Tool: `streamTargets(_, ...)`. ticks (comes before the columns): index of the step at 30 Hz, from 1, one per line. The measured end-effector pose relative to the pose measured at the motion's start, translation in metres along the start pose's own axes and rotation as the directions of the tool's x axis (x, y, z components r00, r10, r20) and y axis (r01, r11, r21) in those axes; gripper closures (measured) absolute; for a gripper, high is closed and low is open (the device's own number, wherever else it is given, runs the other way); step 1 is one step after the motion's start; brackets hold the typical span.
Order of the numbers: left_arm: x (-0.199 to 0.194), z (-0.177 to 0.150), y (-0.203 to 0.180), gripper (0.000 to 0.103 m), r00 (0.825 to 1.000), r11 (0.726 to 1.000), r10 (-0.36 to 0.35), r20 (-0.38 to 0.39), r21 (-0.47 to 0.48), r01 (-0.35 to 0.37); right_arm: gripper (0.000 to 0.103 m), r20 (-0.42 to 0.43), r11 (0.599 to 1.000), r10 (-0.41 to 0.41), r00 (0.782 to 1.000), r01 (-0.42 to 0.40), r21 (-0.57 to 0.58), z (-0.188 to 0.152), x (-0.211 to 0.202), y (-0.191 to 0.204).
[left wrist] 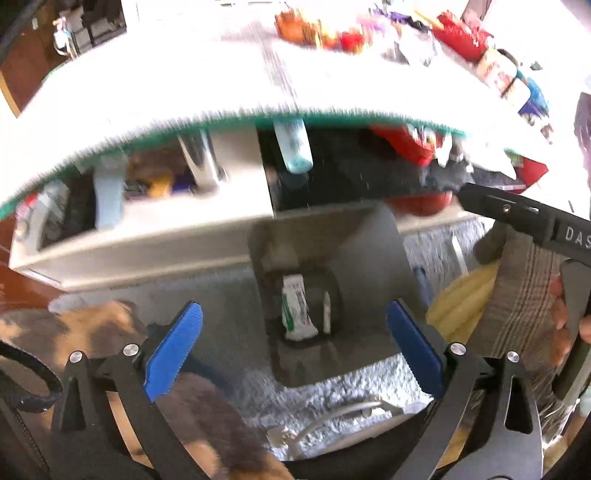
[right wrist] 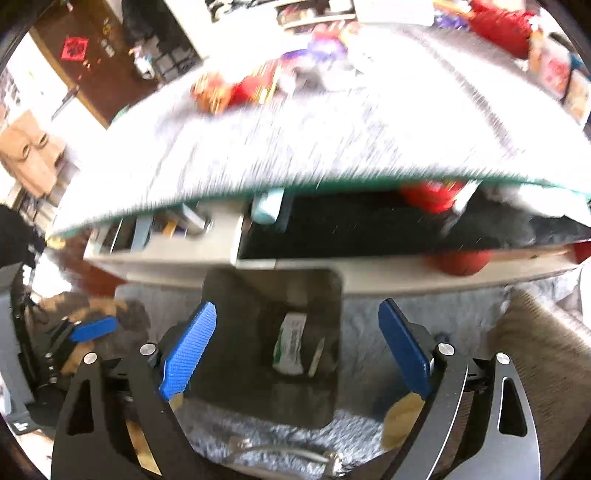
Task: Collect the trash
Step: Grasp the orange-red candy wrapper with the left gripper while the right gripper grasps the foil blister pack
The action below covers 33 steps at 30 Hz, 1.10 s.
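Both grippers hang over the grey bin (left wrist: pixel 332 280), which stands on the shaggy grey rug (left wrist: pixel 343 391) against the front of the bench (left wrist: pixel 184 92). That puts it in easy reach of the litter up top.

Left gripper (left wrist: pixel 293 350): blue fingers (left wrist: pixel 173 350) spread wide, nothing between them. The bin mouth shows straight through the gap, so this hand is lined up over the drop point, not over anything to pick.

Right gripper (right wrist: pixel 297 349): fingers (right wrist: pixel 188 350) likewise wide apart and empty, the bin opening framed between them.

Trash already collected: a white-and-green wrapper (left wrist: pixel 295 310) lies at the bin floor, beyond the fingertips of both hands, with a thin pale stick-like piece (left wrist: pixel 326 312) just beside it. What that piece is I cannot tell.

Remaining trash, by my reading: a jumble of red, orange and purple packets (left wrist: pixel 332 33) at the far side of the bench, well beyond the fingers. Blurred, so individual items are unclear.

The lower shelf (left wrist: pixel 147 221) under the bench top holds assorted clutter; whether any of it is trash I cannot judge.

Likely state: a drop finished, both hands free for the next fetch.
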<state>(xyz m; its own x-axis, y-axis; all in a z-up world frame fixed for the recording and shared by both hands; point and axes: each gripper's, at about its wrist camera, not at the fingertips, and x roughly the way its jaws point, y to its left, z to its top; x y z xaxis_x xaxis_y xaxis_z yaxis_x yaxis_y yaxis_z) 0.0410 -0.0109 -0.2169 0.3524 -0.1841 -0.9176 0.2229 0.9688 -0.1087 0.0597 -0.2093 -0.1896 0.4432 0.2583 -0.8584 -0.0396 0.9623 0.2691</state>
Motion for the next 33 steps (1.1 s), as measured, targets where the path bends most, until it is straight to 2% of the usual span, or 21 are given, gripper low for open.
streamTargets(8, -0.047, 0.06, 0.013, 0.008, 0.993, 0.999, 0.036, 0.113, -0.006, -0.035, 0.01, 0.141, 0.997, -0.071, 0.988, 0.075, -0.022, 0.06, -0.038, -0.014)
streamTargets(12, -0.055, 0.094, 0.017, 0.008, 0.987, 0.998, 0.058, 0.152, -0.007, -0.058, 0.01, 0.172, 0.995, -0.096, 0.98, 0.102, -0.022, 0.087, -0.038, -0.025)
streamTargets(19, -0.051, 0.147, 0.015, 0.008, 0.981, 0.998, 0.051, 0.185, 0.013, -0.055, 0.011, 0.213, 0.99, -0.12, 0.97, 0.133, -0.046, 0.122, -0.02, -0.033)
streamTargets(29, -0.013, 0.192, 0.019, 0.009, 0.986, 0.999, 0.032, 0.161, 0.004, -0.033, 0.032, 0.199, 0.99, -0.104, 0.975, 0.12, -0.07, 0.151, 0.016, -0.035)
streamTargets(33, 0.0, 0.207, 0.019, 0.017, 0.986, 1.0, 0.029, 0.162, 0.005, -0.03, 0.039, 0.192, 0.99, -0.097, 0.977, 0.115, -0.084, 0.156, 0.025, -0.034)
